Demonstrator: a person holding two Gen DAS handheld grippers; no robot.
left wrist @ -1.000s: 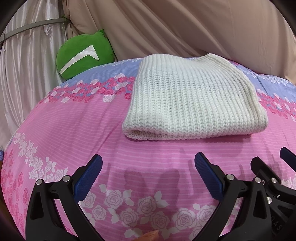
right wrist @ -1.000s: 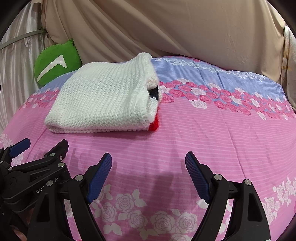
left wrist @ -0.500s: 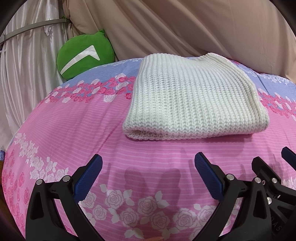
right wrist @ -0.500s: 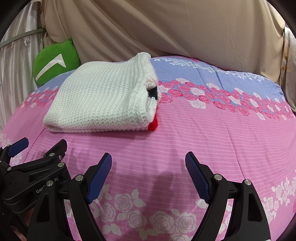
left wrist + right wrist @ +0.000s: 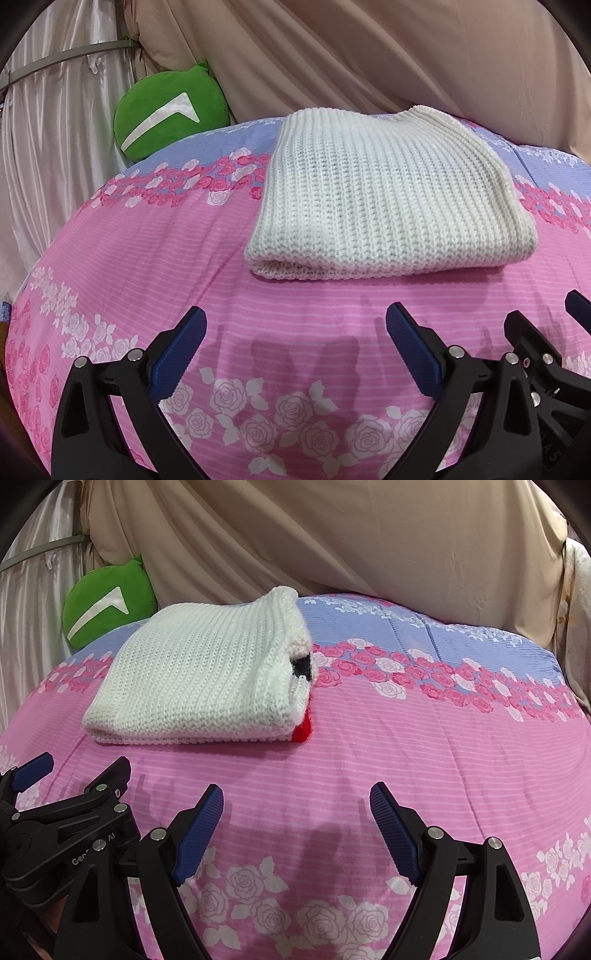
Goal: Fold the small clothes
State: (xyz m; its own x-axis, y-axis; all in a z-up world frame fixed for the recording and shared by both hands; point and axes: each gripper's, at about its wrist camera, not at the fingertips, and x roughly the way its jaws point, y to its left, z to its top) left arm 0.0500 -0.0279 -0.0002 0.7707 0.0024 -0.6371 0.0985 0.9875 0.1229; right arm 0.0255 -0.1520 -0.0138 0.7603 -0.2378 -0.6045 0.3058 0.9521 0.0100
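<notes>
- My left gripper (image 5: 295, 343) and right gripper (image 5: 297, 816) hang low in frame, fingers spread, pinching nothing.
- The folded cream knit sweater (image 5: 384, 206) lies mid-frame on the pink rose-print bed (image 5: 147, 266).
- Folding looks finished; the red edge (image 5: 303, 732) perhaps wants tucking.

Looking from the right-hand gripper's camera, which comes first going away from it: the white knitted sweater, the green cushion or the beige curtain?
From the right gripper:
1. White knitted sweater, folded on the bed, ahead left.
2. Green cushion, behind it, far left.
3. Beige curtain, across the back.
</notes>
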